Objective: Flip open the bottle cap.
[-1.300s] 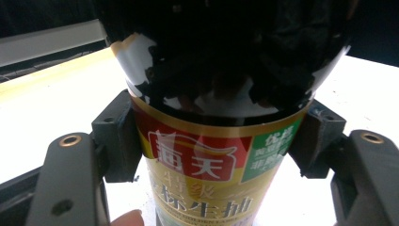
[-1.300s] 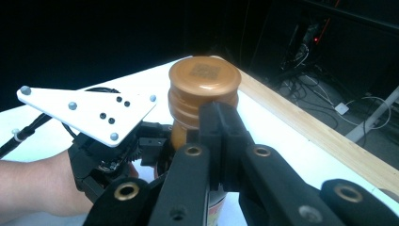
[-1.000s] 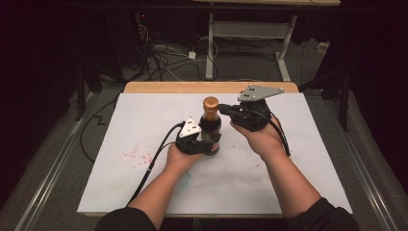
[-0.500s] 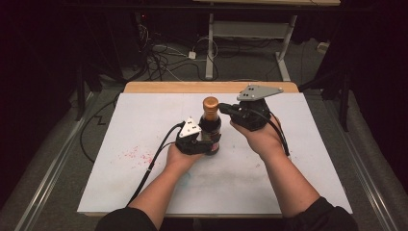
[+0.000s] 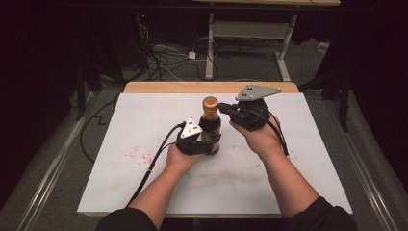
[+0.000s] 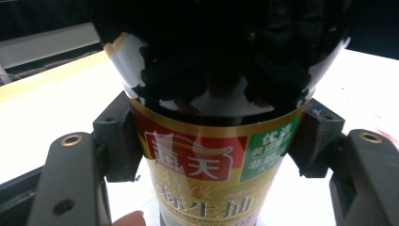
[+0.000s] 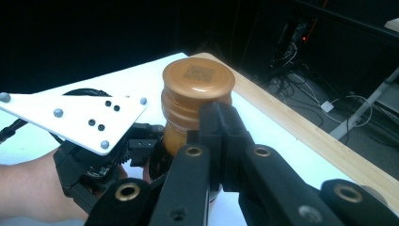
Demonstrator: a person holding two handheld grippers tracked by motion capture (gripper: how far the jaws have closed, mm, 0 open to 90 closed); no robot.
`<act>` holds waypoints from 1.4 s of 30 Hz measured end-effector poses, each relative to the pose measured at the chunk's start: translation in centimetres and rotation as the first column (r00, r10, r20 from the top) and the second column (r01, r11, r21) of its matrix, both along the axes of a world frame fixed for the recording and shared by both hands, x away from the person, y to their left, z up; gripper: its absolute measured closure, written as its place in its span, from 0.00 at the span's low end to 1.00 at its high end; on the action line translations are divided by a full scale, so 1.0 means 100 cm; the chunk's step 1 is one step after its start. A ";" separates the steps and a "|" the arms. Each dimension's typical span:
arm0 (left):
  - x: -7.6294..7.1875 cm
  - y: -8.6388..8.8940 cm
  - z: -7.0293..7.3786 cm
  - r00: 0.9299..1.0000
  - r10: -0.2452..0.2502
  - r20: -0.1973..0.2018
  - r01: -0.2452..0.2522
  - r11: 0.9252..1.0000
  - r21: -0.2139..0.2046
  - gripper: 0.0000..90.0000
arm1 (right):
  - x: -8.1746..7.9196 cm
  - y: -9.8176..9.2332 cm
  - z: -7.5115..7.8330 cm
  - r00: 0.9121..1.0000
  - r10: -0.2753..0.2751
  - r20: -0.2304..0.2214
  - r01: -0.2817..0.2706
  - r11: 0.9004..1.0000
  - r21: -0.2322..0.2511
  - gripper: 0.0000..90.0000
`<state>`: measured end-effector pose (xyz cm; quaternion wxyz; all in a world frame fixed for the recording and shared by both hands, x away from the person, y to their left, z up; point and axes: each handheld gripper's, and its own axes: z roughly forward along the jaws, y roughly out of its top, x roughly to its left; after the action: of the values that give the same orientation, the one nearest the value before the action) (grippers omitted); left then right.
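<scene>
I have the left gripper [image 5: 204, 143] clamped on the bottle [image 5: 210, 129] to steady it mid-worktop [image 5: 144, 115], while my right gripper [image 5: 222, 107], shut, presses beside the cap [image 5: 210, 103].

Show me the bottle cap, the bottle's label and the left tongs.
bottle cap [image 7: 197, 75], right gripper view, its flat orange top
bottle label [image 6: 207, 165], left gripper view, the red logo panel
left tongs [image 5: 204, 143], high view, midway between the fingertips

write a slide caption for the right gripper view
Shut right claw rests against the bottle's brown cap; left claw grips the bottle below.
</scene>
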<state>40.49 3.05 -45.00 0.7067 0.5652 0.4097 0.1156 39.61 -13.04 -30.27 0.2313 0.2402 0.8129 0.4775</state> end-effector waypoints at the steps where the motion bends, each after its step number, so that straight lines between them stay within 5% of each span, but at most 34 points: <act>1: 0.000 0.000 0.000 1.000 0.000 0.001 0.000 1.000 0.001 0.33 | 0.000 0.000 0.000 1.000 0.002 -0.001 -0.002 1.000 0.000 1.00; 42: 0.000 -0.003 -0.001 1.000 0.008 0.020 -0.009 0.999 0.033 0.34 | -0.001 0.005 0.010 1.000 -0.008 -0.021 0.006 0.998 -0.069 1.00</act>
<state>40.51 2.77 -45.09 0.7008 0.5737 0.4033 0.1309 39.55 -12.53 -29.24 0.2324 0.2399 0.8304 0.4459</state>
